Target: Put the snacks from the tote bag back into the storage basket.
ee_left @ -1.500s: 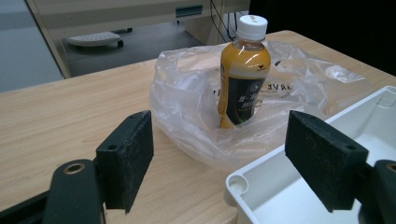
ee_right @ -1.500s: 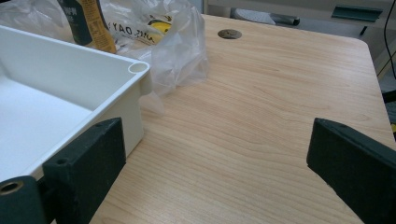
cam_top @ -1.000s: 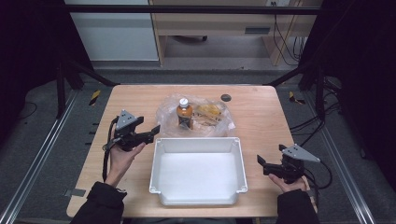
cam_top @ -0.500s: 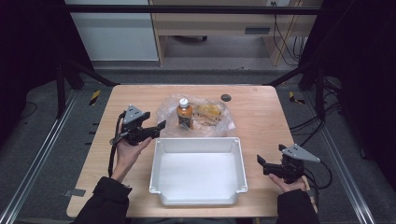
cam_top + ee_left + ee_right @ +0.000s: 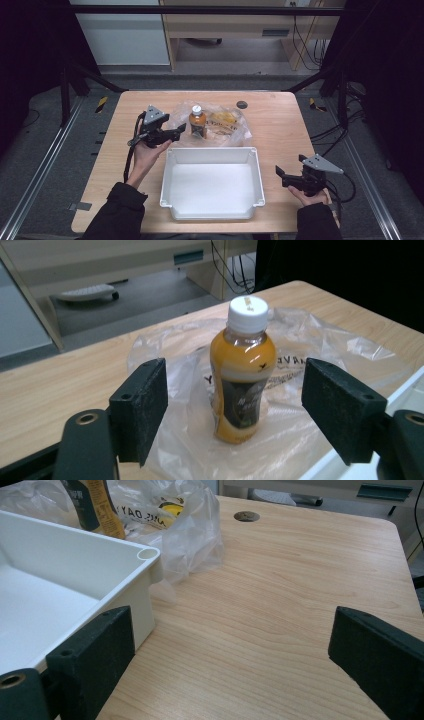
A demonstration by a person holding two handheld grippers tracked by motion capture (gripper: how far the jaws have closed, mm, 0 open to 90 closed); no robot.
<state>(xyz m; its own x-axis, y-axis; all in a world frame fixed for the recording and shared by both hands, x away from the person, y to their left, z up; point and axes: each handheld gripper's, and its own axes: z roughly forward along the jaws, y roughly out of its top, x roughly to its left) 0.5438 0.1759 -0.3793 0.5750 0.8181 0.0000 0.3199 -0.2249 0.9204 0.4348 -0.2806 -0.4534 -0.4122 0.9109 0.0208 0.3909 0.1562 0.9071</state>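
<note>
Bottle (image 5: 243, 371) first: it stands upright on a crinkled clear plastic bag (image 5: 320, 347), straight ahead of the left claw (image 5: 179, 132) and centred in the gap between its two black pads, which do not touch it yet. That lines it up for a sideways squeeze around the body, below the white cap. The left claw's jaws have just been closing a little, yet they stand well apart, wider than the bottle, and nothing lies between them. From above, the left claw sits level, just beside the bottle, its tips pointing across the counter (image 5: 280, 125) at it.

Behind the bottle in that claw's line, more of the bag holds a yellow packet (image 5: 225, 120), so a clean grip probably means taking the bottle without dragging the film along.

White tub (image 5: 212, 182) lies on the near side of the left claw, open side up and bare inside, which suggests it is where the bottle is meant to go.

Right claw (image 5: 280, 176) waits low at the tub's far corner from the left claw, jaws spread and holding nothing. Ahead of it is bare wood, with the tub's rim by one jaw; my guess is it stays there to steady the tub.
</note>
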